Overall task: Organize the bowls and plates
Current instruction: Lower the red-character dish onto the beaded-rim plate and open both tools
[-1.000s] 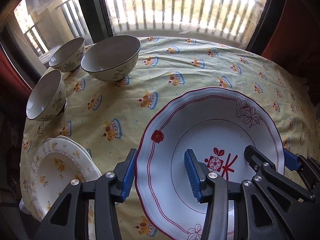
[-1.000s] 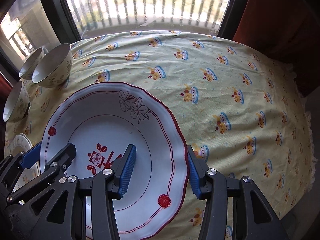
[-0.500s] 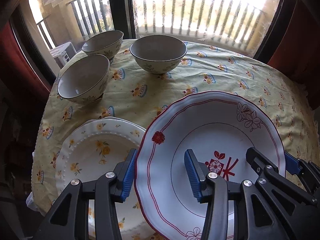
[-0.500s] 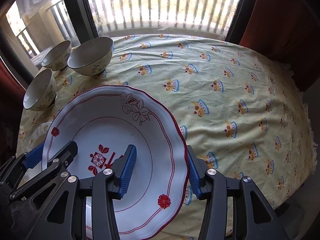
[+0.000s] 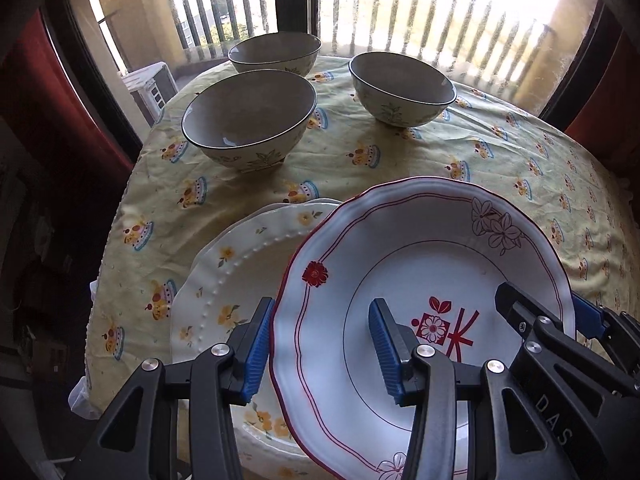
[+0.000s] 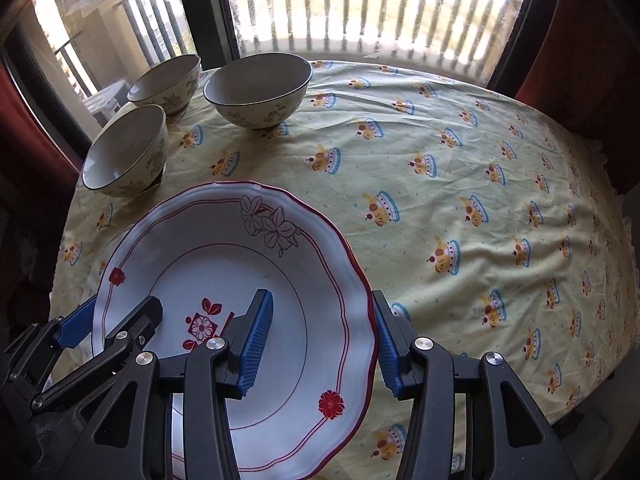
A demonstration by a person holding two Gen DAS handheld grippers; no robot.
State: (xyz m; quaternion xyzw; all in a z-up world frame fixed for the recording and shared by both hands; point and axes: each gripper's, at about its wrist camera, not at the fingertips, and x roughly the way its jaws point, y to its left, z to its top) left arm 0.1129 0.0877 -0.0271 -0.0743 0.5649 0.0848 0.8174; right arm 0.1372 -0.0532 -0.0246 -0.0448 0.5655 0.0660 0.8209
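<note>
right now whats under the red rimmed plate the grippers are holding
Under the red-rimmed plate, a cream plate with yellow flowers shows on its left, another rim edging out beneath. The rest of that stack and the tablecloth below are covered.

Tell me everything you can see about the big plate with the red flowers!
The red-rimmed plate is white and glossy, like ceramic, with a wavy dark red edge, thin red rings, small red flowers, outlined blossoms and a red emblem in its deep middle. It looks empty and unbroken. The left gripper straddles its left rim and the right gripper its right rim. It partly overlaps the yellow-flowered plate; whether they touch is unclear.
</note>
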